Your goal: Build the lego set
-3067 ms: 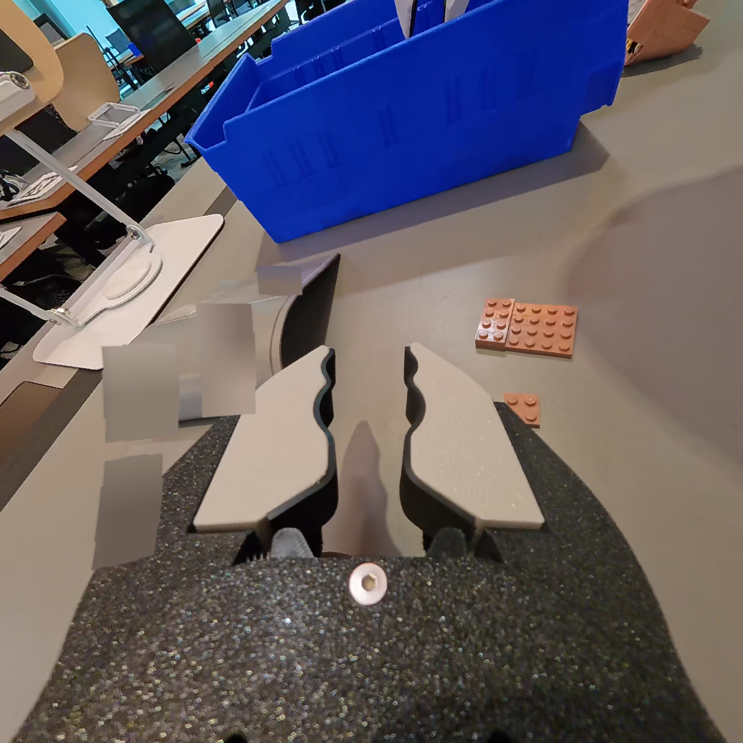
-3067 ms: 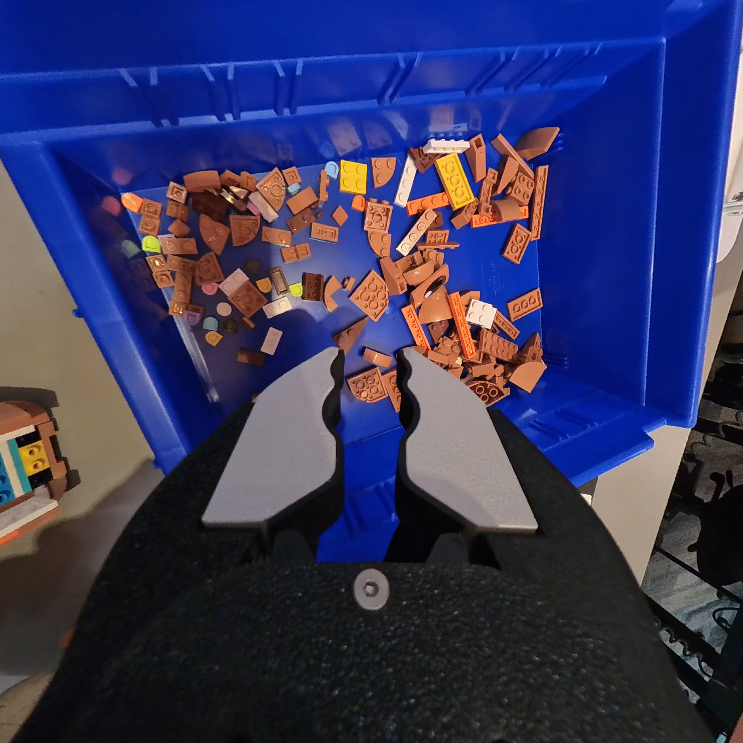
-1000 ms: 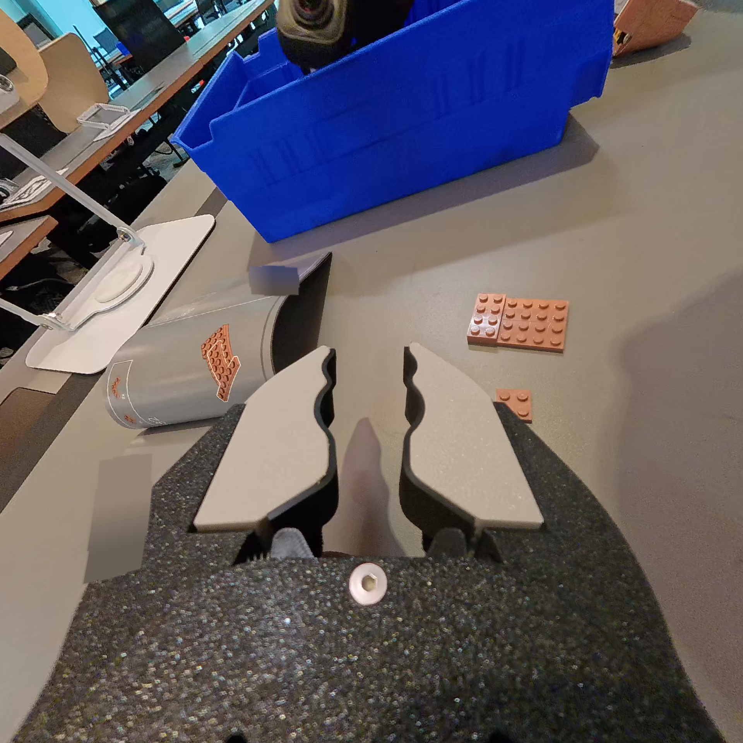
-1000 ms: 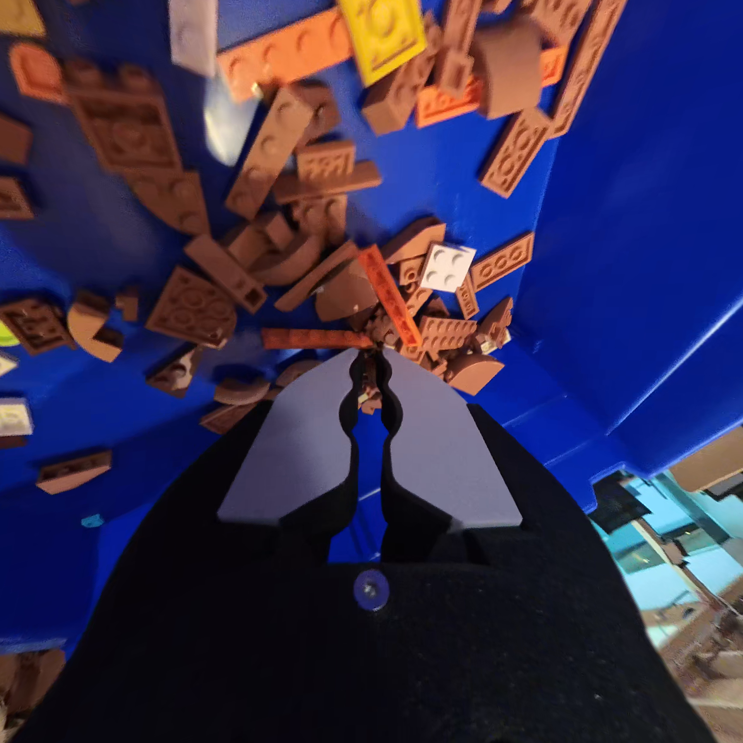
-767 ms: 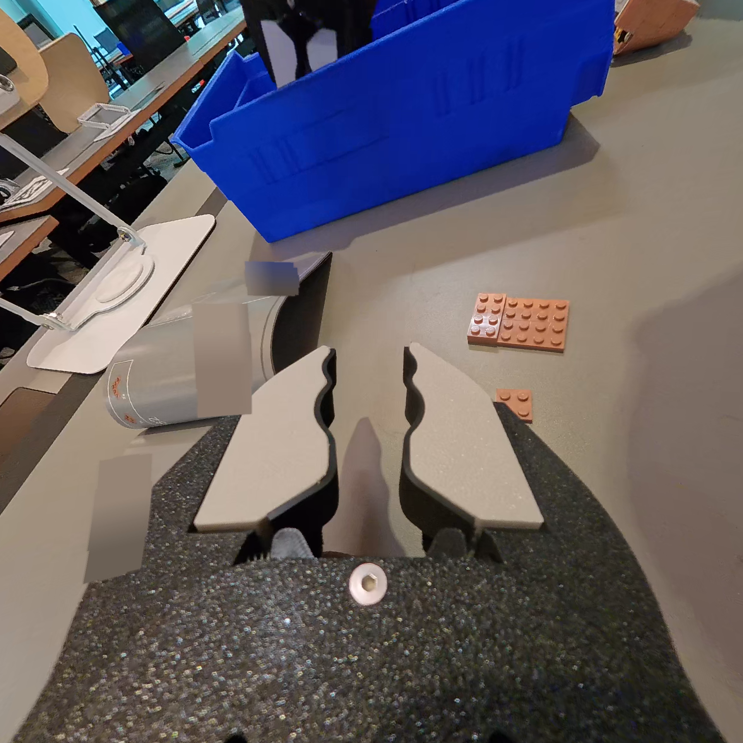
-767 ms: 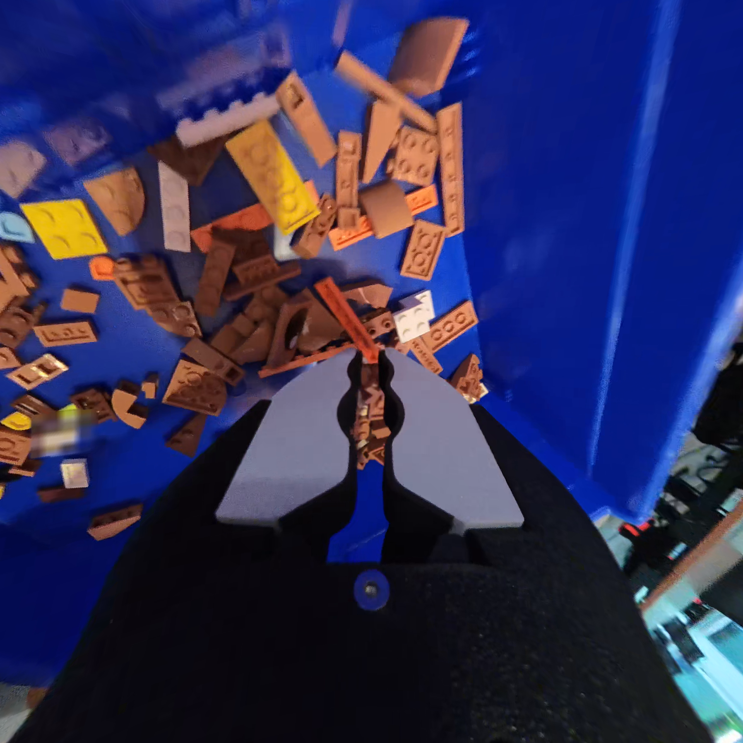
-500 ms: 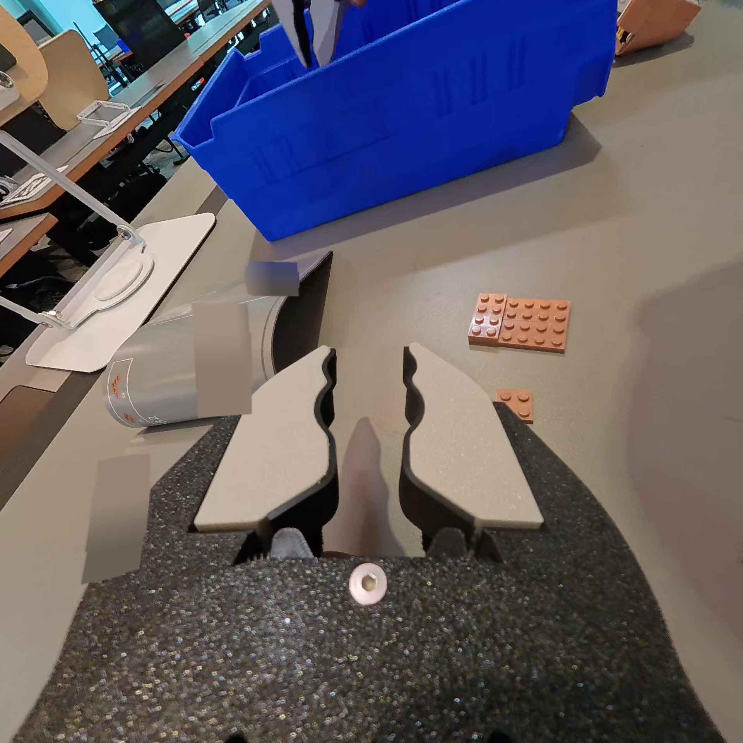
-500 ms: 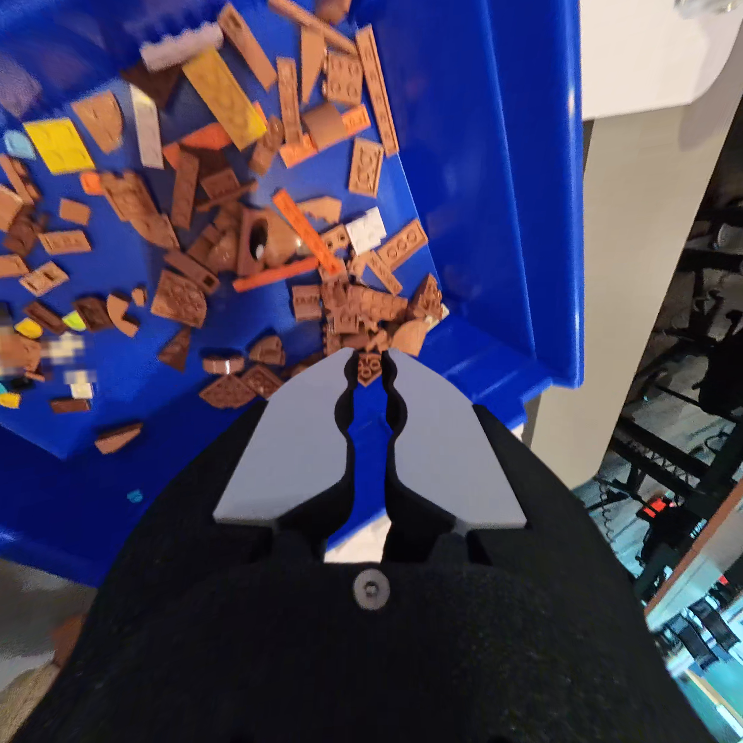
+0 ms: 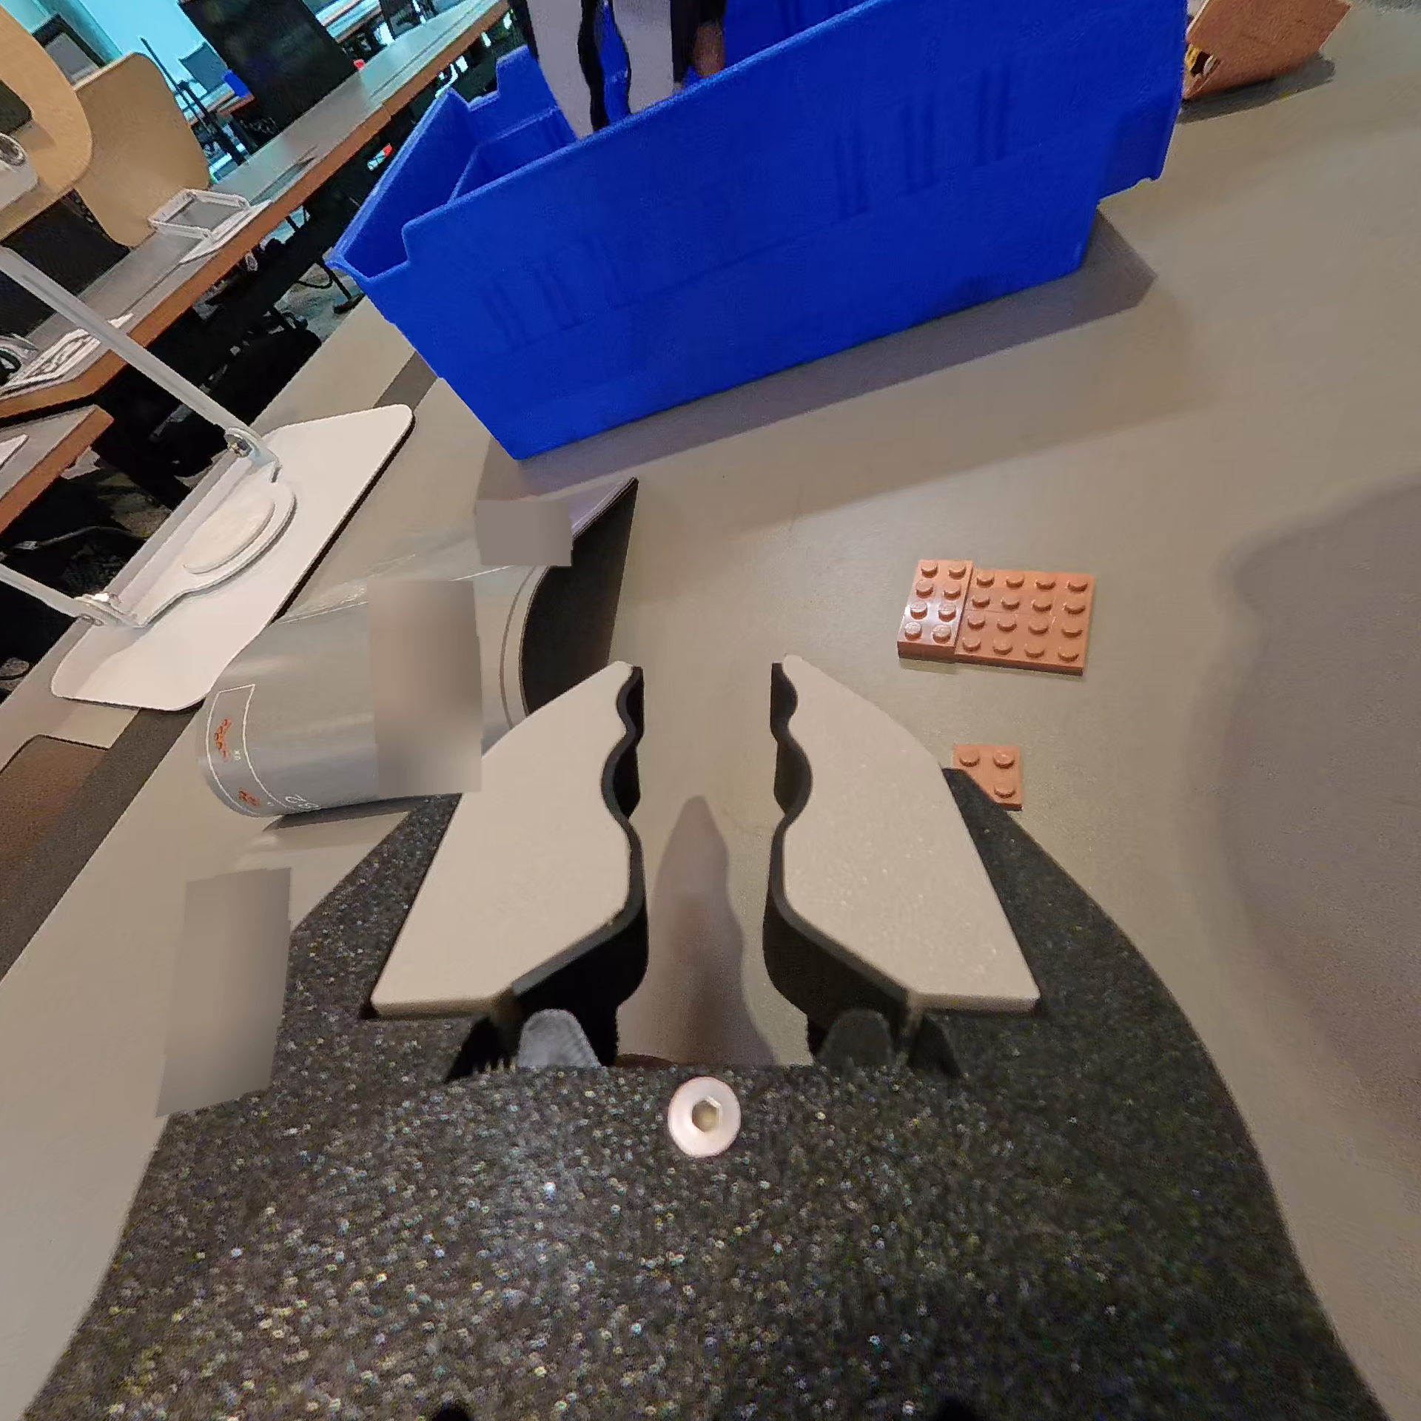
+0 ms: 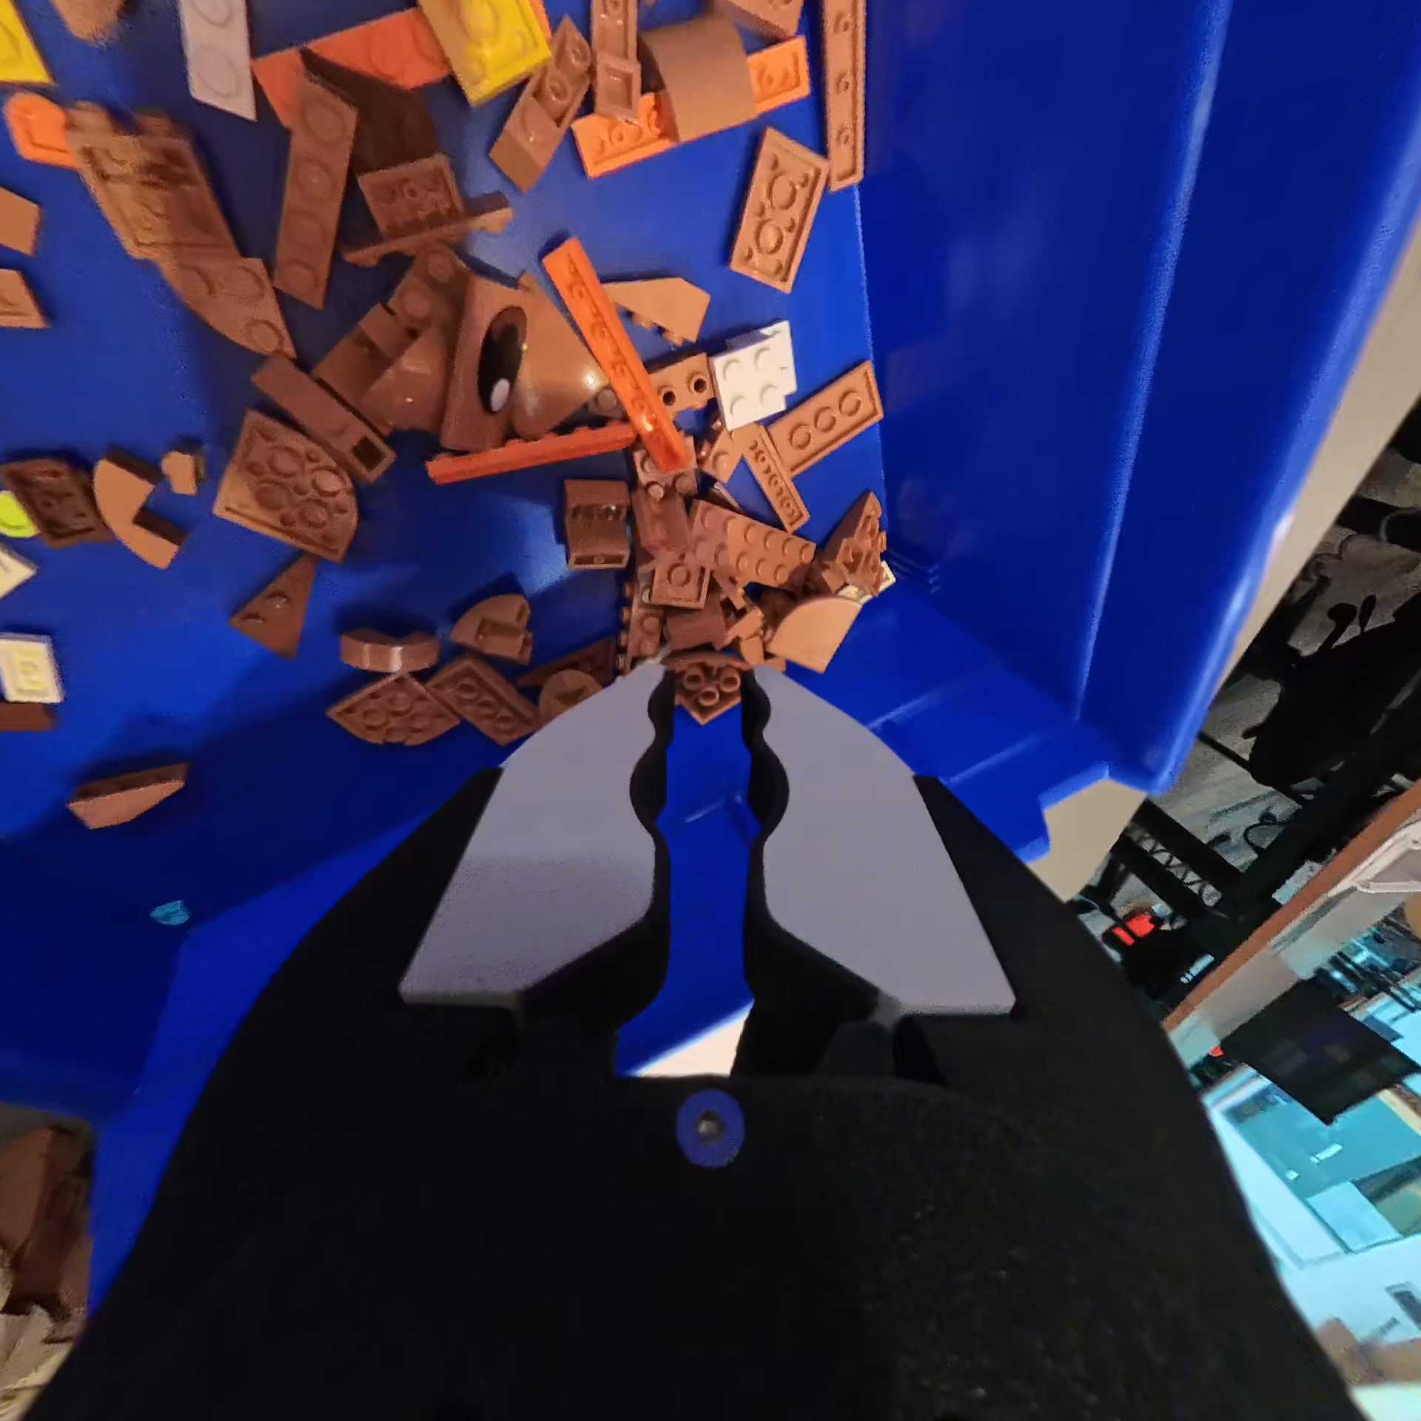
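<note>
Lego assembly (image 9: 996, 621) on the grey table (image 9: 1230, 846) is barely begun: 2 brown plates joined, 1 small plate (image 9: 990, 773) loose nearby. Right gripper (image 10: 703, 684) pinches a small brown wedge plate (image 10: 705, 690) above the blue bin (image 10: 1038, 384); left gripper (image 9: 703, 684) hovers spread, empty.

White flat stand base (image 9: 231, 538) with a slanted metal rod (image 9: 115, 346), at the table's left edge. Cardboard box (image 9: 1261, 38) at the table's far right corner. Beyond the left edge: wooden desks (image 9: 254, 192) and a chair (image 9: 146, 146).
</note>
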The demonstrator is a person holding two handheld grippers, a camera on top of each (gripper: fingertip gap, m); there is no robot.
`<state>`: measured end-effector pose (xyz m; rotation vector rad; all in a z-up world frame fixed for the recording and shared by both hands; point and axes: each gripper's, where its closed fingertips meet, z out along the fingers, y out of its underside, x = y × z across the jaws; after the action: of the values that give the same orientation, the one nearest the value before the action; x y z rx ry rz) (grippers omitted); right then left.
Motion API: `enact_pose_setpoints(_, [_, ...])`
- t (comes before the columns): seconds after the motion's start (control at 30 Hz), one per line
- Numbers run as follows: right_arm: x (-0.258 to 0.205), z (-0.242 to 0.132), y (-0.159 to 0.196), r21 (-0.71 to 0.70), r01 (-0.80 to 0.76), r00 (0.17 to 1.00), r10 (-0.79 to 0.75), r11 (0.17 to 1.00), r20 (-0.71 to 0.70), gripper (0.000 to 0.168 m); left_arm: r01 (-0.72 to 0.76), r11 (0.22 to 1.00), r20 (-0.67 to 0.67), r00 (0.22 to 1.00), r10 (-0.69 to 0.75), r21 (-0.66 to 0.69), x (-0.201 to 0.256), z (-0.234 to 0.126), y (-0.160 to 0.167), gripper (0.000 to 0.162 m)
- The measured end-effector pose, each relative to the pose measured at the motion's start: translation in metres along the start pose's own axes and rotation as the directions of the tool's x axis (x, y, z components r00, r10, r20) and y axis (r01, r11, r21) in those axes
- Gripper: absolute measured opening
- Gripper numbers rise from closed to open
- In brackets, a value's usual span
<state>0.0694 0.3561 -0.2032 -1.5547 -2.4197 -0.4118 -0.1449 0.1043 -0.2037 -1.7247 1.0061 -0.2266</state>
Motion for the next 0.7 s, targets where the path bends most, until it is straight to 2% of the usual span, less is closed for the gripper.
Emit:
enact_pose_setpoints(0.17, [0.001,0.025,0.001,-0.120,0.073,0.997,-0.072,0.990,0.011,0.016,-0.002,1.000,-0.002,1.000,0.002,0.000,0.000,0.000,0.000,0.031])
enact_pose_setpoints(0.3, [0.000,0.036,-0.009,-0.119,0.099,0.995,-0.098,0.988,0.020,0.016,-0.001,1.000,-0.003,1.000,0.001,-0.001,0.000,0.000,0.000,0.031])
enact_pose_setpoints(0.53, [0.019,0.022,-0.049,0.102,0.062,0.997,-0.056,0.993,-0.054,0.017,-0.001,1.000,-0.001,1.000,0.001,0.000,0.000,0.000,0.000,0.031])
enact_pose_setpoints(0.7, [0.035,-0.014,-0.038,0.195,-0.011,0.995,0.029,0.981,-0.091,0.017,0.001,1.000,-0.001,1.000,-0.001,-0.001,0.000,0.000,0.000,0.031])
